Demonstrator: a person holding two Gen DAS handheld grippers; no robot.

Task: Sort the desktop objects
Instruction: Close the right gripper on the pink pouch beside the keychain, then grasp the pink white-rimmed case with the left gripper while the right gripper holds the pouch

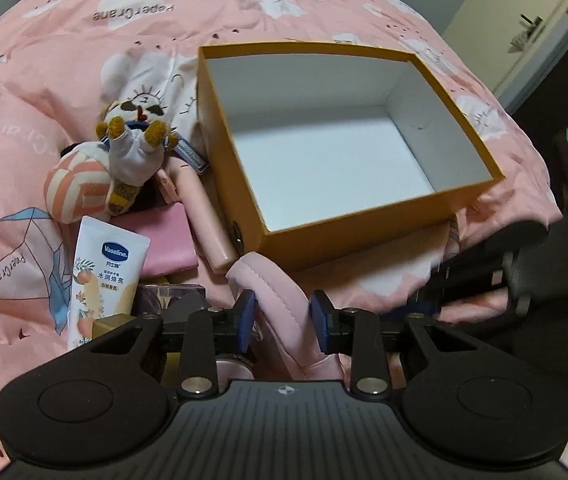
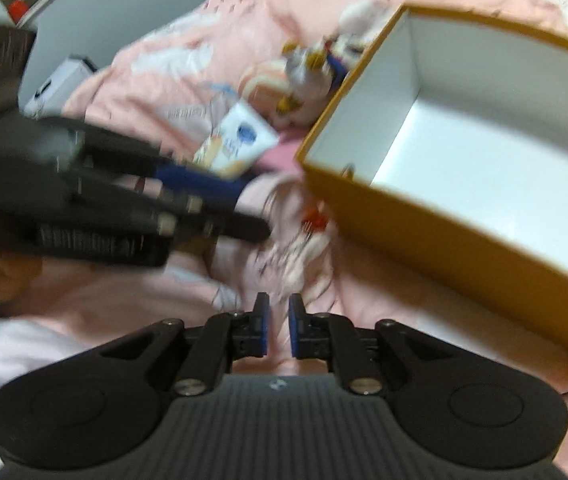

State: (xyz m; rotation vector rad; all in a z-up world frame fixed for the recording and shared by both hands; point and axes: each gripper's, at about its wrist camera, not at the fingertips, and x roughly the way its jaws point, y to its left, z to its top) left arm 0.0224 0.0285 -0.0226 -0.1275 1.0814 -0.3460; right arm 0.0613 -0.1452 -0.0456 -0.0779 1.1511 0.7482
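An open orange box (image 1: 240, 184) with a bare white inside rests on the pink bedspread. My left gripper (image 1: 284, 320) is just in front of it, blue pads closed on a soft pink padded pouch (image 1: 272, 288). In the blurred right wrist view the same pouch (image 2: 284, 204) lies left of the box (image 2: 423, 236), with the left gripper (image 2: 220, 188) reaching it from the left. My right gripper (image 2: 280, 320) hangs over the bedspread near the pouch, pads almost together. I cannot tell whether anything thin is pinched between them.
Left of the box is a heap: a plush toy (image 1: 132, 148), a striped soft ball (image 1: 76, 192), a Vaseline tube (image 1: 100, 276), a pink case (image 1: 164, 240), a pink cylinder (image 1: 204, 216) and a purple box (image 1: 172, 292). A white carton (image 2: 60, 84) lies off the bed.
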